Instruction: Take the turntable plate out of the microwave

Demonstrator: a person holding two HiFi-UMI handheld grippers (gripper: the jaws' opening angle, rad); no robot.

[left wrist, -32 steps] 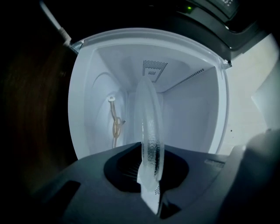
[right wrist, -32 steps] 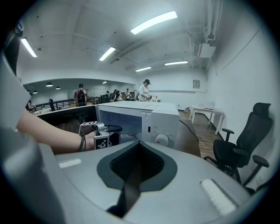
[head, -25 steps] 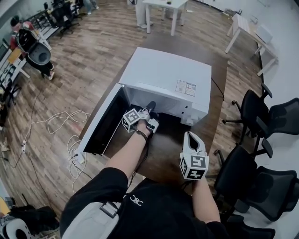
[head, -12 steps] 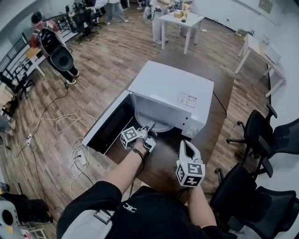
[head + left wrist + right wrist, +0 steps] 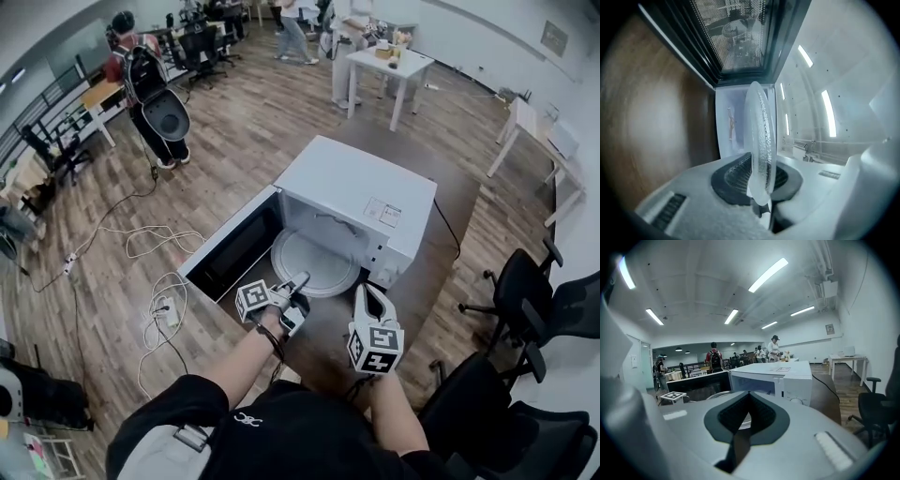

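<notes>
Plate (image 5: pixel 319 262): near rim covered by left tongs (image 5: pixel 300 280). Microwave (image 5: pixel 361 183) label (image 5: pixel 382 213): print too small to read. Desk (image 5: pixel 642 122): blurred in left gripper view.

Wood floor (image 5: pixel 244 131), white table (image 5: pixel 389 64), black chairs (image 5: pixel 525 281)

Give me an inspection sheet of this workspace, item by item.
Surface: dark brown table, bears the microwave.
Job's things: white microwave, door swung open; round glass turntable plate partly out of the cavity.
Clutter: nothing seen.
Grippers: left gripper shut on the plate's rim; right gripper shut, empty, apart from the plate.
Cables: black cord on the table beside the microwave; white cables and power strip on the floor.
Surroundings: wooden floor, black office chairs, white table, people far off.
</notes>
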